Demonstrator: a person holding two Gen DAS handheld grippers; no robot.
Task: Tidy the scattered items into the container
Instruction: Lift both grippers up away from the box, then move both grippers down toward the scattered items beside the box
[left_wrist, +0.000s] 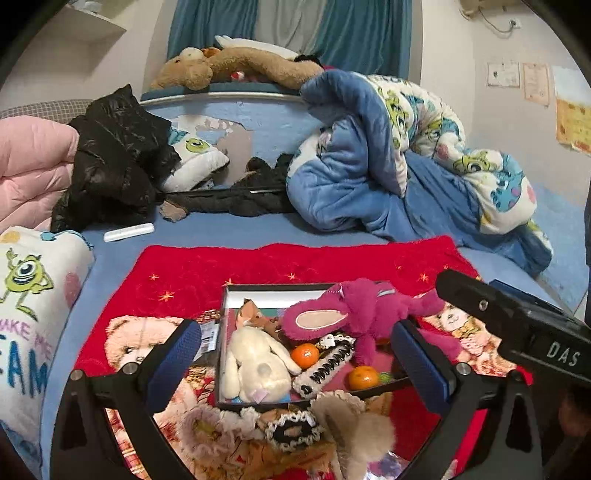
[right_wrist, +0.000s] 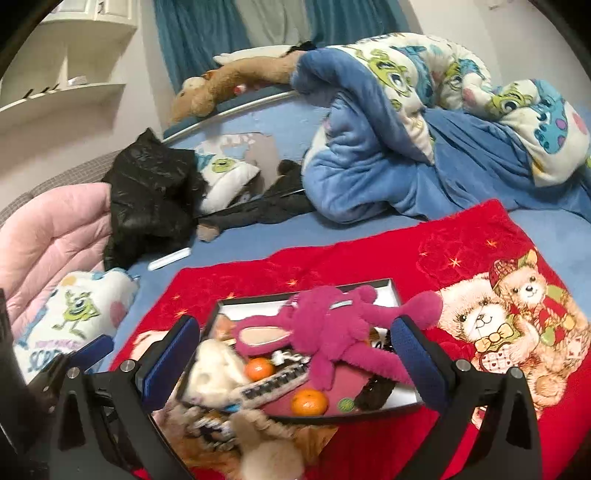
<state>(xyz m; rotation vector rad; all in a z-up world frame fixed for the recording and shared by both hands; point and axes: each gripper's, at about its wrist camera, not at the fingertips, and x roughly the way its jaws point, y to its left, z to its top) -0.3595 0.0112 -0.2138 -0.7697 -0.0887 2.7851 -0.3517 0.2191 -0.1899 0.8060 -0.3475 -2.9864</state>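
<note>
Waiting outside the box (left_wrist: 258, 290), a fluffy cream pom-pom (left_wrist: 369, 435) lies just by its near edge. It looks soft and light; pinch its middle. Both grippers (left_wrist: 295, 354) (right_wrist: 295, 354) hang wide open, empty.

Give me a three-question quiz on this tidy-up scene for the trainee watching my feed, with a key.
1. True or false: the magenta plush rabbit lies fully inside the black tray.
2. How many oranges are in the tray?
3. Multiple choice: what is still outside the tray's near edge? A) frilly hair accessories B) a book C) a cup

Key:
1. False; a limb hangs over the rim onto the red blanket.
2. Two: one beside the cream plush, one near the front edge.
3. A. Both the left gripper and the right gripper are open, holding nothing.
</note>
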